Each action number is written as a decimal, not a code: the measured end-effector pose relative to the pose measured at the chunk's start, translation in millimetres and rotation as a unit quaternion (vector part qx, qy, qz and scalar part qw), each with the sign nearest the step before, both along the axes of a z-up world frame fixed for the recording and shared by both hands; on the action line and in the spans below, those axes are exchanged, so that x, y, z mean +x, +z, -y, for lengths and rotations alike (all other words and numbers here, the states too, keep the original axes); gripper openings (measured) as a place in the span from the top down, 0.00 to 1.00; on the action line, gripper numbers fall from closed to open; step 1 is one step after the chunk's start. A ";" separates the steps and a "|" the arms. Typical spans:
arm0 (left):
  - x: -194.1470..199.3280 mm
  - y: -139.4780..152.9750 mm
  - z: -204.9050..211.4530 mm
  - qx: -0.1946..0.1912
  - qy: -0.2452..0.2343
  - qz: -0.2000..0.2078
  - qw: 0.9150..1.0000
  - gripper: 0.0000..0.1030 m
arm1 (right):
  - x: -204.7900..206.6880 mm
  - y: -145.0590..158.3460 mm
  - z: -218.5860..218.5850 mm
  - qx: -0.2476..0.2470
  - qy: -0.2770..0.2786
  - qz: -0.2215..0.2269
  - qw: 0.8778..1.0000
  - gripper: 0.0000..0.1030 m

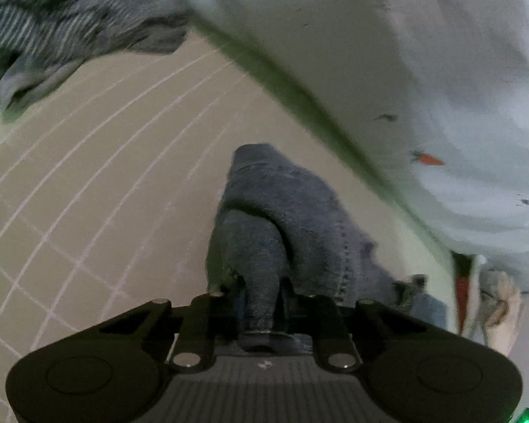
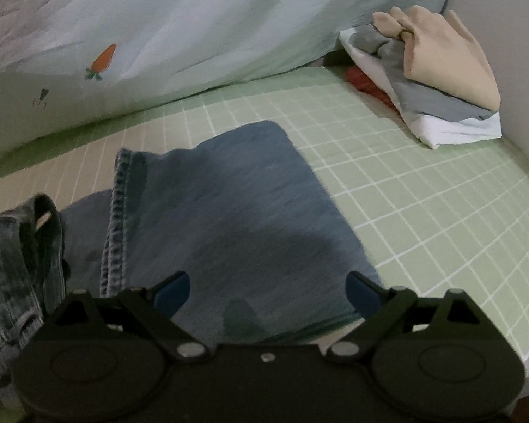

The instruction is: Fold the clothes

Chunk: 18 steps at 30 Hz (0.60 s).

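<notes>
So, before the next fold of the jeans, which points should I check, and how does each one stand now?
1. Left gripper has a firm hold on the jeans: ok, its fingers are closed on a bunch of denim.
2. Right gripper is free to take a new hold: ok, it is open above the denim and holds nothing.
3. Jeans leg lies flat on the checked sheet: ok in the right wrist view.
4. Waistband end is tidy: not ok, it is bunched at the left.
5. Room to fold away from the stack of folded clothes: ok, bare sheet lies between.
6. Whole jeans aligned: cannot tell, parts are out of view.
</notes>
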State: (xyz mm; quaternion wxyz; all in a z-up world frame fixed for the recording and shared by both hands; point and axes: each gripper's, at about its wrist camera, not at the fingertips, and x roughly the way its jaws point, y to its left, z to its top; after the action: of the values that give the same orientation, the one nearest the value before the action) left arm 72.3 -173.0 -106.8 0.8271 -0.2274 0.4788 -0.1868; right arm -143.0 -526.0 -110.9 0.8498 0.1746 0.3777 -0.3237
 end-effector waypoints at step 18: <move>-20.3 29.7 170.0 -0.067 -0.113 0.000 0.991 0.80 | -41.1 -9.0 94.1 0.038 -0.043 0.030 0.998 0.07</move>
State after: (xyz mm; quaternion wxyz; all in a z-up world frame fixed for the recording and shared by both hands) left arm 52.0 -343.0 -77.1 0.7832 -0.2271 0.4881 -0.3110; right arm -184.1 -620.0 -119.8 0.8389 0.2320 0.3563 -0.3399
